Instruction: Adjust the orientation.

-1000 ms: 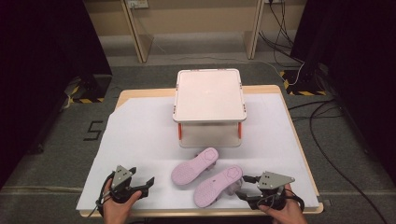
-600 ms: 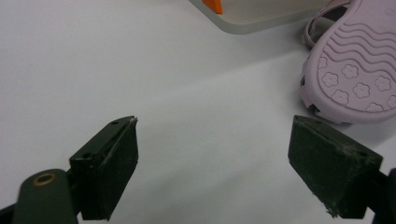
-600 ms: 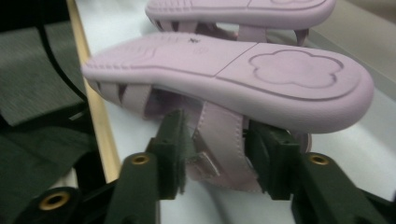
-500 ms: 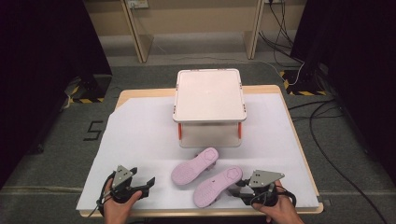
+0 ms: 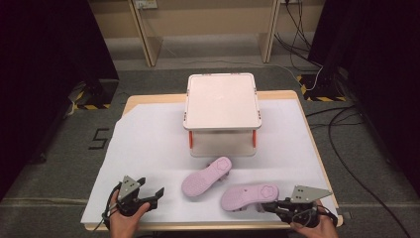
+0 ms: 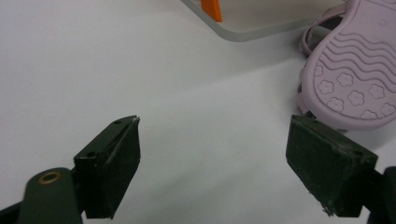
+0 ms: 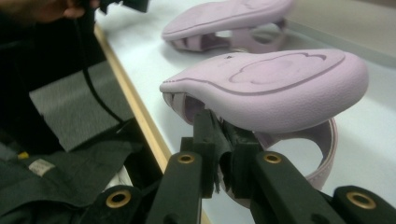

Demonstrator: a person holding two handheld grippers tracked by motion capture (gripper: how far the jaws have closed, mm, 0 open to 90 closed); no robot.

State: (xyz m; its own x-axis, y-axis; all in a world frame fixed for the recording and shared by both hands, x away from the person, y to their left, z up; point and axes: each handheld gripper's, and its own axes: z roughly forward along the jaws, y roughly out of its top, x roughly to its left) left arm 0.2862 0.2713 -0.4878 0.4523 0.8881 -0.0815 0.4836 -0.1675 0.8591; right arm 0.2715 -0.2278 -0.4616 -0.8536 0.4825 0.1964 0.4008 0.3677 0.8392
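Gripping now: right gripper (image 7: 219,175) has slid in from the right over the last second and its fingers (image 7: 205,140) are pinched together on the heel strap of the near sandal (image 5: 250,197), so looks like the pick-up is basically on

Near sandal: lilac, sole up, heel end right at the right fingertips, toe pointing away toward the left hand; it hasn't lifted off the sheet yet as far as I can tell

Left gripper: left gripper (image 5: 151,194) hasn't really budged, fingers (image 6: 112,161) wide apart with nothing between them, just white sheet (image 6: 140,70) under it

Far sandal: second sandal (image 5: 207,176) also sole up, just beyond the left gripper's right finger, flower tread showing in the left gripper view

Beyond both: little white shelf rack (image 5: 221,101) with orange posts, well past the fingertips

My guess: right one gets flipped or carried to the rack next, left is lined up for the other
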